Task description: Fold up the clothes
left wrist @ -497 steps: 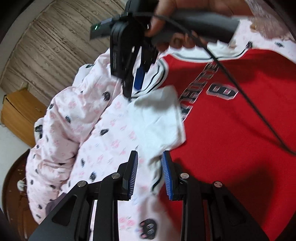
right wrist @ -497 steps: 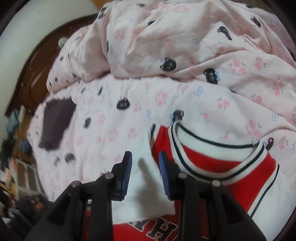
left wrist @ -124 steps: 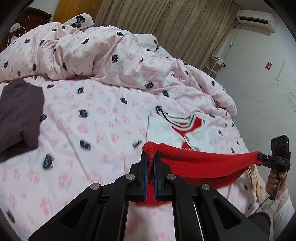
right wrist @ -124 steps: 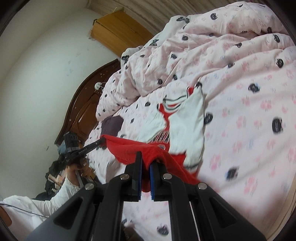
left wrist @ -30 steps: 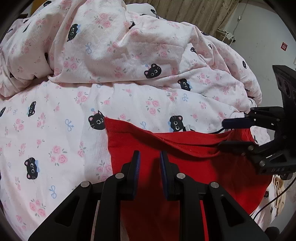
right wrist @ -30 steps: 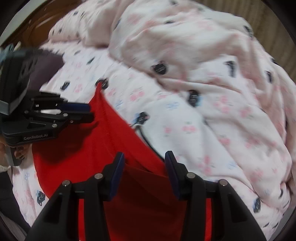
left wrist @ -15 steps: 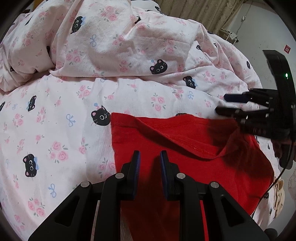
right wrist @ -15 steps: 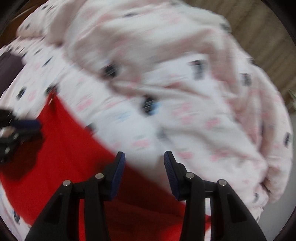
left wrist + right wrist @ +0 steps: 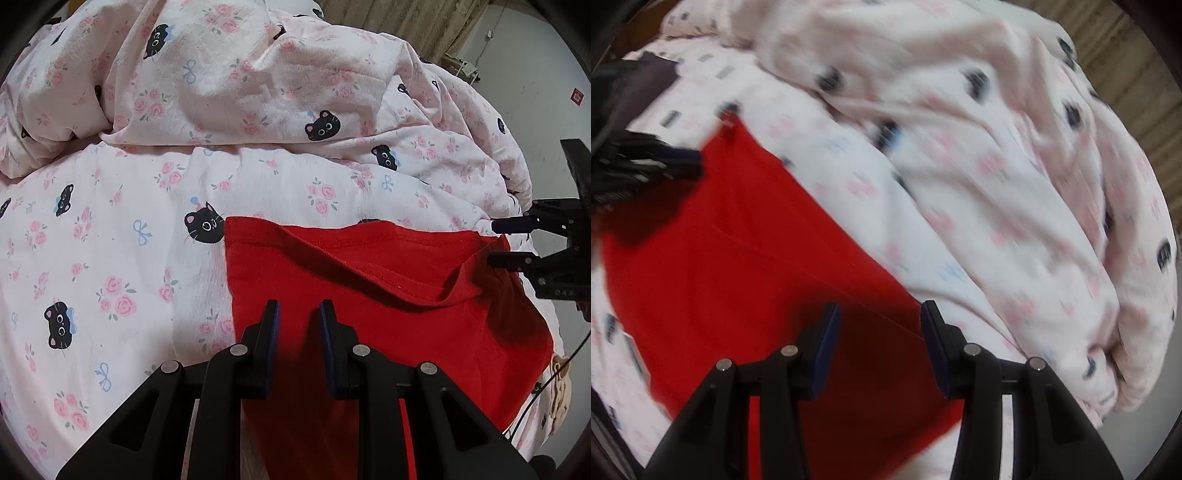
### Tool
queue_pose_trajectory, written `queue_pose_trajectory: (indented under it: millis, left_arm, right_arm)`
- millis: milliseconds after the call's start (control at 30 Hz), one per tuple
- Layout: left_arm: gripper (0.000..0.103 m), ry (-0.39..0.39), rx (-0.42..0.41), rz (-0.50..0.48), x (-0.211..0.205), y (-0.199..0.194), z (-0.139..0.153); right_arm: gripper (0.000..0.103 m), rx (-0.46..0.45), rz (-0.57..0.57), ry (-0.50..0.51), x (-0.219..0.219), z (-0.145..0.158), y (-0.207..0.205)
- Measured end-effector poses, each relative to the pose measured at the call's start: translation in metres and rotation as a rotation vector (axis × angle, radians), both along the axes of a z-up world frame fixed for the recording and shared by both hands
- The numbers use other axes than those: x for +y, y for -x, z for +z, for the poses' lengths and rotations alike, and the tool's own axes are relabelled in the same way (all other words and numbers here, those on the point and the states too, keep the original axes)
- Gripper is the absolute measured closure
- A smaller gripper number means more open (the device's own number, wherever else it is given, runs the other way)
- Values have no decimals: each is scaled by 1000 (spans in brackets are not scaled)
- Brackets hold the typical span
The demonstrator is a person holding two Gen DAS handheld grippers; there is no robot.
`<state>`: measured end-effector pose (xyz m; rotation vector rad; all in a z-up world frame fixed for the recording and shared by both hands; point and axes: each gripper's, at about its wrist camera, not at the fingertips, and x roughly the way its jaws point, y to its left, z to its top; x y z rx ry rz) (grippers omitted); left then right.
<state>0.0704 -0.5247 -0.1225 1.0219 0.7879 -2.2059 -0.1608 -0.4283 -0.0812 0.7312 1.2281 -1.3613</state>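
Observation:
A red jersey (image 9: 388, 295) lies folded on the pink cat-print bed sheet (image 9: 110, 240), its hem edge rumpled toward the far side. My left gripper (image 9: 297, 321) is open and empty just above the jersey's near left part. My right gripper (image 9: 879, 325) is open and empty over the jersey (image 9: 738, 266) near its far right edge; the view is blurred. The right gripper also shows in the left wrist view (image 9: 517, 242) at the jersey's right corner. The left gripper shows at the left edge of the right wrist view (image 9: 676, 162).
A bunched pink cat-print duvet (image 9: 240, 74) lies behind the jersey. A dark folded garment (image 9: 646, 85) sits far left on the bed. A curtain (image 9: 1126, 55) and a white wall (image 9: 546, 74) lie beyond.
Both grippers have let go of the jersey and stand open above it. The right gripper has swung back over the jersey's right part, and its view is blurred with motion.

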Motion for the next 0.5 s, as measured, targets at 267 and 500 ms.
queue_pose_trajectory:
  millis: [267, 500]
  left_arm:
    - [85, -9, -13, 3, -2, 1, -6]
    - [85, -10, -23, 9, -3, 0, -9]
  right_arm:
    - [92, -97, -53, -48, 9, -13, 30]
    - [98, -113, -52, -24, 14, 4, 39]
